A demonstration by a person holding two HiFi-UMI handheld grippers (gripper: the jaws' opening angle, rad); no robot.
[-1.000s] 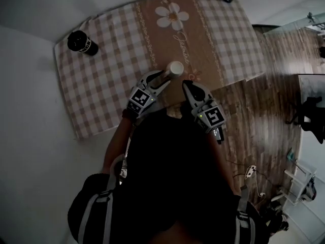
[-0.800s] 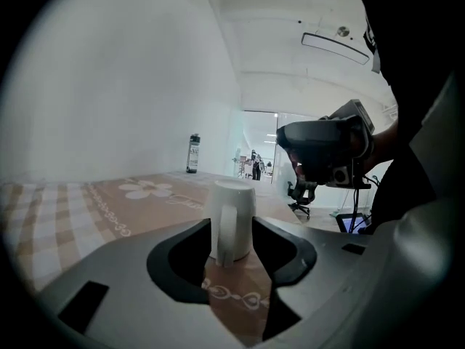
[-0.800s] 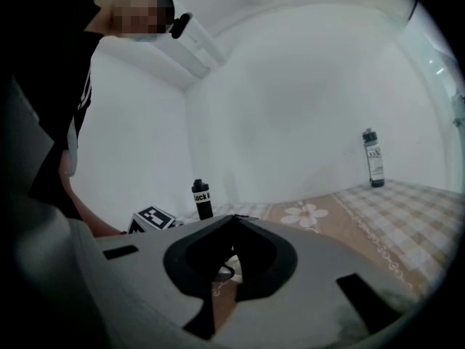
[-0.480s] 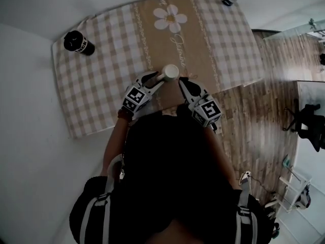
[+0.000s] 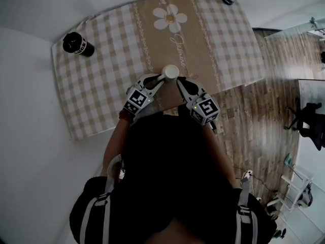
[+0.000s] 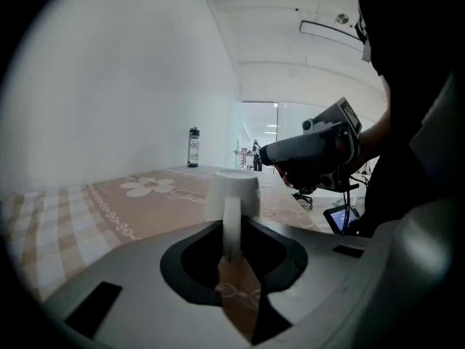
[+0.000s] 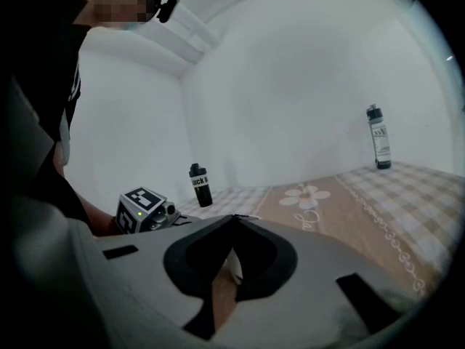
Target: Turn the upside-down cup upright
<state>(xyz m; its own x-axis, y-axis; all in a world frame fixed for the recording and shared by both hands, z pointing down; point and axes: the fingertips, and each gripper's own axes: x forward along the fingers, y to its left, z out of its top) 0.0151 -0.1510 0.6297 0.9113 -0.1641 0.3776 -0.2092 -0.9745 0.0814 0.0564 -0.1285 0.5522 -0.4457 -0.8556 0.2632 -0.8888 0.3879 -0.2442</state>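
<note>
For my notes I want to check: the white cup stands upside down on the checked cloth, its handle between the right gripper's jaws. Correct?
No: the handle is between the closing jaws of the left gripper, as the left gripper view shows; the right gripper is shut. The white cup does stand upside down on the checked cloth.

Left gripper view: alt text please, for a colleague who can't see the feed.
An upside-down white cup stands on a checked tablecloth with a daisy print, its handle between the closing jaws of the left claw. The right claw hangs just right of the cup, and a dark bottle stands at the cloth's far edge.
</note>
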